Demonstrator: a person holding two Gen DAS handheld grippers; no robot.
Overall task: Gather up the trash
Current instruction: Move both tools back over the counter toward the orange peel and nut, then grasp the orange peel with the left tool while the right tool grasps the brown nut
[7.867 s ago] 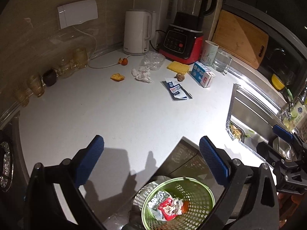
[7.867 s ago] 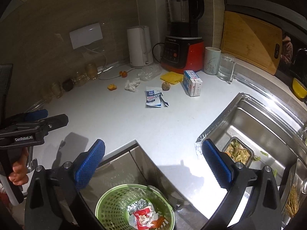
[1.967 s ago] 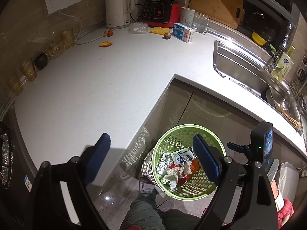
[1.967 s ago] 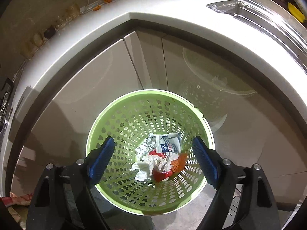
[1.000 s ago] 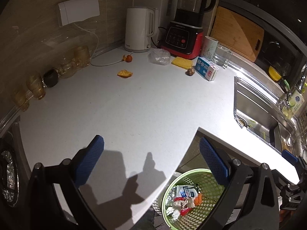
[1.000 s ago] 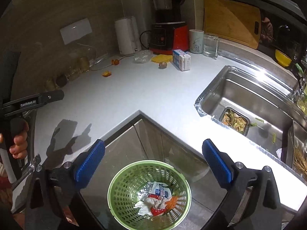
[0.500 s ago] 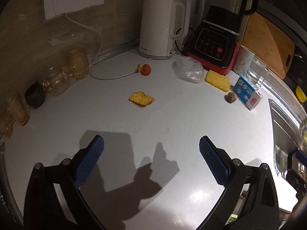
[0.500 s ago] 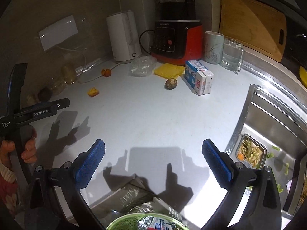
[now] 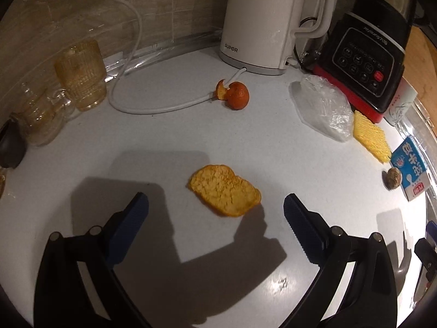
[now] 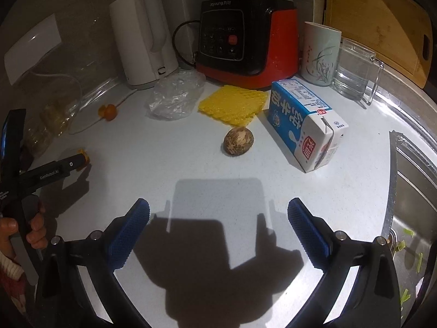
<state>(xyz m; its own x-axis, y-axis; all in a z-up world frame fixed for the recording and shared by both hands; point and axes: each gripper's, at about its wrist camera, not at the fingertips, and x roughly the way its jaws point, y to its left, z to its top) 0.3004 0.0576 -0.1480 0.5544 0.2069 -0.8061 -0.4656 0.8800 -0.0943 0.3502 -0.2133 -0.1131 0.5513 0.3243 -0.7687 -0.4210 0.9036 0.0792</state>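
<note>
An orange peel piece [image 9: 224,189] lies on the white counter just ahead of my open, empty left gripper [image 9: 215,210]. A second peel [image 9: 234,94] lies by the kettle's cord. A crumpled clear plastic bag [image 9: 322,110] lies in front of the blender. In the right wrist view a brown mushroom-like lump [image 10: 238,140] and a blue-and-white milk carton [image 10: 306,124] lie ahead of my open, empty right gripper [image 10: 218,216]. The bag [image 10: 176,94] and the far peel [image 10: 108,112] show there too. The left gripper's body [image 10: 41,176] is at the left.
A white kettle [image 9: 263,20], a red-and-black blender [image 10: 245,38], a yellow sponge cloth [image 10: 233,104], a mug [image 10: 321,53] and a glass jug [image 10: 355,68] stand along the back. Amber glasses [image 9: 79,73] line the left wall. The sink [image 10: 415,191] is at the right.
Both grippers have moved forward and lower over the counter. The left has come close to the orange peel piece; the right has neared the brown lump and carton. The green bin has left view.
</note>
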